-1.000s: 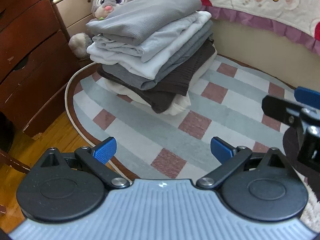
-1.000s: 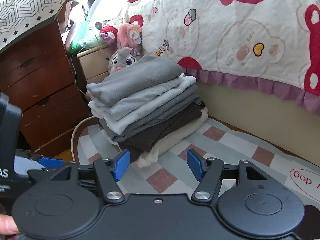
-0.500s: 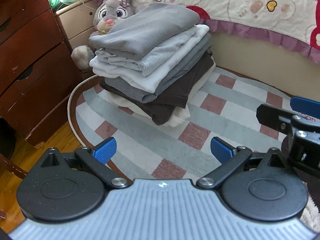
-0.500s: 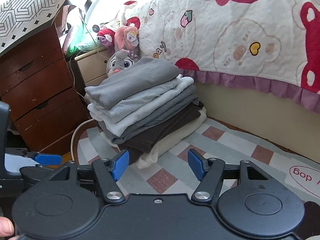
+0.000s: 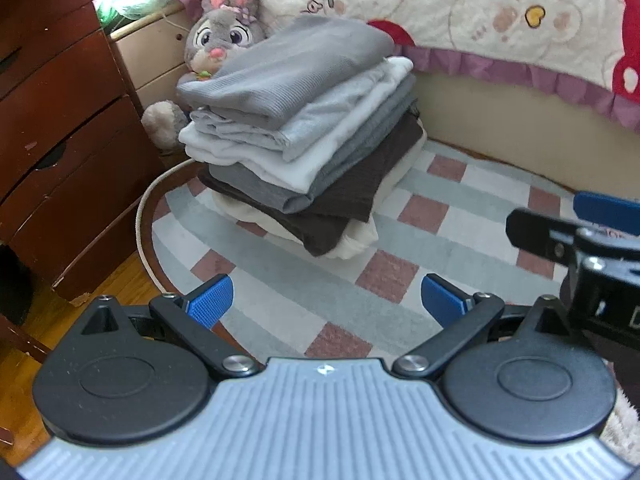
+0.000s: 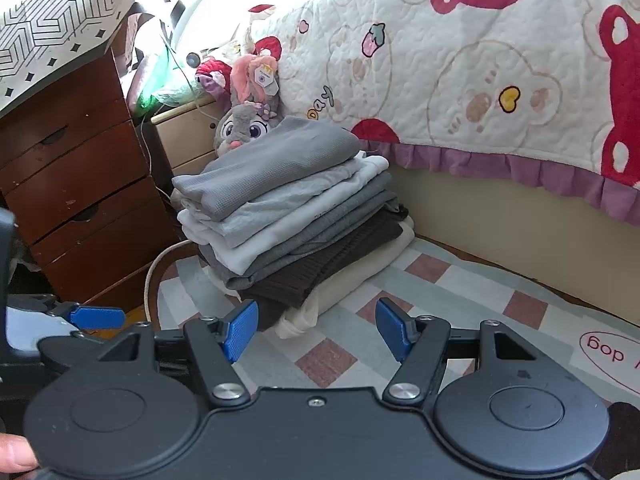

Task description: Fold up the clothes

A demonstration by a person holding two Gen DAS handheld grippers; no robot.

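At the far left stands a dark wooden dresser (image 5: pixel 60 128), and just beside it a plush rabbit (image 5: pixel 224 36) leans against a pale nightstand (image 6: pixel 188 136). In front of the rabbit, on the checked rug (image 5: pixel 440 216), sits the stack of folded clothes (image 5: pixel 304 140): a grey knit on top, pale blue, white and grey layers under it, a brown piece and a cream one at the bottom, all squared off fairly neatly. Right of the stack runs the bed, draped in a bear-print quilt (image 6: pixel 480 60). The left hand-held gripper (image 5: pixel 326 304) hangs over bare rug with its jaws apart and nothing between them; the right hand-held gripper (image 6: pixel 316 330) is likewise apart and empty, short of the stack. No unfolded garment shows anywhere, so the folding looks finished or nearly so, as far as these views reach.
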